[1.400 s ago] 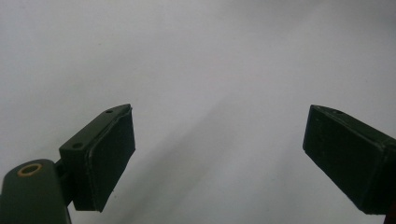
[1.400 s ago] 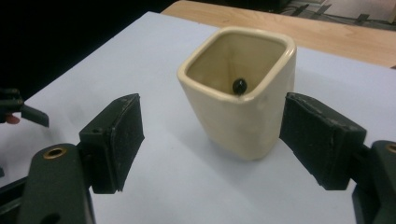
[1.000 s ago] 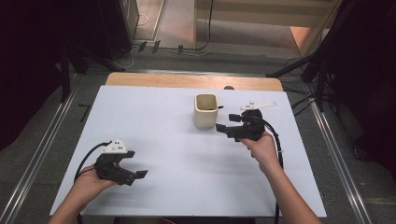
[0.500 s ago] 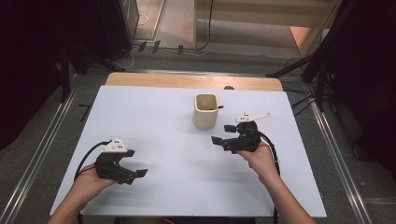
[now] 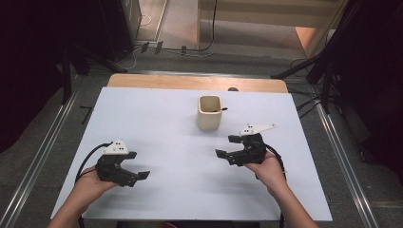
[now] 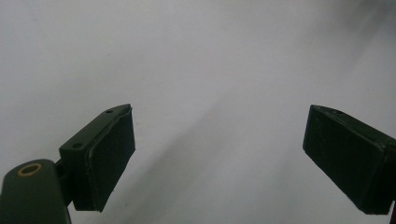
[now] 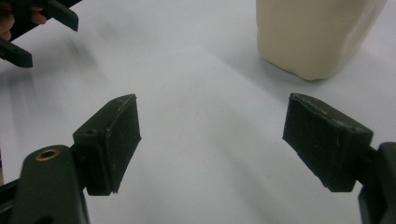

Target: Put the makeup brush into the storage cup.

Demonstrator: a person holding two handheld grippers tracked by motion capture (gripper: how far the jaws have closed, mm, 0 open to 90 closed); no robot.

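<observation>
A: Jaws on the left gripper?
B: Spread wide, holding nothing, touching nothing. Bare white table between the pads in the left gripper view.

A: And on the right gripper?
B: Also spread wide, empty. In the right gripper view, only white surface in the gap; cream cup up beyond the right-hand jaw, apart from it.

A: Place of each gripper?
B: Left one near the front left corner of the table, held in the left hand, jaws aimed toward the middle. Right one toward the front right, held in the right hand, jaws aimed leftward.

A: Place of the cup?
B: Upright, past mid-table toward the far edge, slightly right of centre. Near the right gripper, not touching; well apart from the left. Something thin and dark at its rim, too small to tell.
</observation>
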